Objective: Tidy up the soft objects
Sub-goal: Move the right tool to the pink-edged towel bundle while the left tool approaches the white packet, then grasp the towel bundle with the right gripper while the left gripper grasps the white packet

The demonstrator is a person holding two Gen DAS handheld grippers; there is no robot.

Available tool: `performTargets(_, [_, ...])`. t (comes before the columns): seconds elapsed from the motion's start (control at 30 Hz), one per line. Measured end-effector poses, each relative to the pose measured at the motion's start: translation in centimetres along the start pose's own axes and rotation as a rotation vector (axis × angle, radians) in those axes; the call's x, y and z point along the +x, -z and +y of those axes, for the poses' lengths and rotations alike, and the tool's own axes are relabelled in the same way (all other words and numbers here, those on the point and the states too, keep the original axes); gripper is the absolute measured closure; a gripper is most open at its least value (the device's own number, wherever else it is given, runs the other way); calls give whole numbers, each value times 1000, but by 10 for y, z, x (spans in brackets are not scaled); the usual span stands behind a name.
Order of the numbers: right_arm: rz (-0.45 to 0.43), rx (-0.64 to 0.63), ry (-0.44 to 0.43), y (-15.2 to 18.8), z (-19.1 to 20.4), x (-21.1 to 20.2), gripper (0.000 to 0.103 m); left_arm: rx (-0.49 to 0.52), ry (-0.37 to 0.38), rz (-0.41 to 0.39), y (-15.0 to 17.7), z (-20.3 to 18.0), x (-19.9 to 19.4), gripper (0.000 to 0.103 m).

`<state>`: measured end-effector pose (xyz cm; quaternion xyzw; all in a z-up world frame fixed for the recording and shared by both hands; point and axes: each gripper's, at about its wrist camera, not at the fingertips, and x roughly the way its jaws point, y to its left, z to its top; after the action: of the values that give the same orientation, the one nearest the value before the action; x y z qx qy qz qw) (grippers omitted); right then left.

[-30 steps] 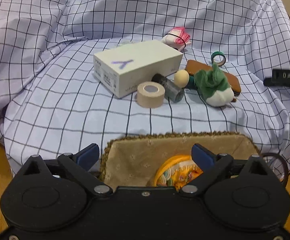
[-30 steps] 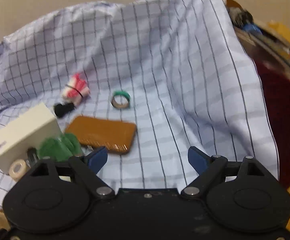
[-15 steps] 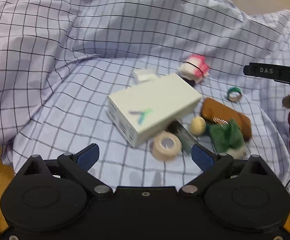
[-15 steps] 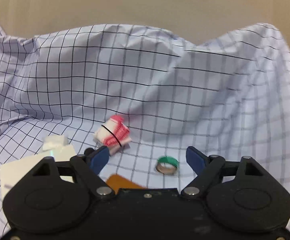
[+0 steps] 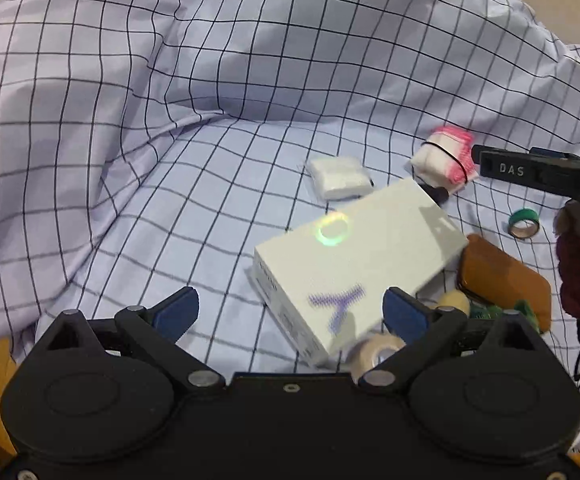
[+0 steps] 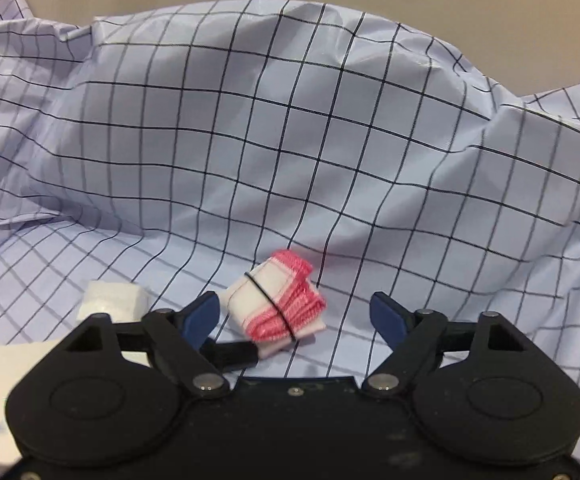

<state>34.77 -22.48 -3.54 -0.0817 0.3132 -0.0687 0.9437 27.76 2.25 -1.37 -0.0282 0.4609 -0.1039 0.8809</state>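
A pink and white cloth bundle [image 6: 276, 300] tied with a black band lies on the checked cloth. It sits just ahead of my right gripper [image 6: 295, 312], in line with the gap; the jaws are opening and the pads do not touch it. One of its fingers [image 5: 530, 170] shows in the left wrist view beside the bundle [image 5: 446, 156]. A white folded pad [image 6: 110, 300] lies to the left. My left gripper [image 5: 290, 310] is open and holds nothing, above a white box [image 5: 354, 256]. A green plush [image 5: 522, 312] peeks out at lower right.
Right of the box lie a brown pouch [image 5: 502, 280], a green tape ring [image 5: 524, 222], a beige ball [image 5: 454, 304] and a beige tape roll [image 5: 374, 354]. A small black object [image 6: 230, 354] touches the bundle. The checked cloth [image 5: 130, 120] rises in folds behind.
The left view has left the basket and moved up over the white box. The right gripper has swung left from the pouch and tape ring until the pink bundle faces its gap.
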Motion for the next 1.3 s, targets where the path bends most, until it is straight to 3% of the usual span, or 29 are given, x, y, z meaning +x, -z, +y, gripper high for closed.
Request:
performTargets(0.27, [61, 12, -20, -7, -4, 54, 14, 2, -37, 9, -39, 8, 24, 8])
performTargets(0.43, [92, -29, -92, -6, 1, 77, 12, -16, -34, 39, -68, 14, 44, 8])
performTargets(0.6, [117, -116, -73, -1, 11, 98, 11, -1, -48, 70, -91, 14, 65, 8])
performTargets(0.83, [134, -116, -72, 3, 16, 113, 10, 3, -27, 151, -107, 8, 103, 8])
performTargets(0.9, [140, -126, -81, 5, 19, 116, 16, 3, -21, 173, -111, 3, 114, 8])
performTargets(0.93, [150, -135, -93, 6, 20, 119, 23, 3, -19, 181, -113, 1, 119, 8])
performTargets(1.07, [138, -152, -108, 11, 22, 118, 25, 6, 8, 204, -120, -10, 132, 8])
performTargets(1.3, [140, -58, -146, 14, 3, 111, 25, 15, 23, 244, -125, -28, 153, 8])
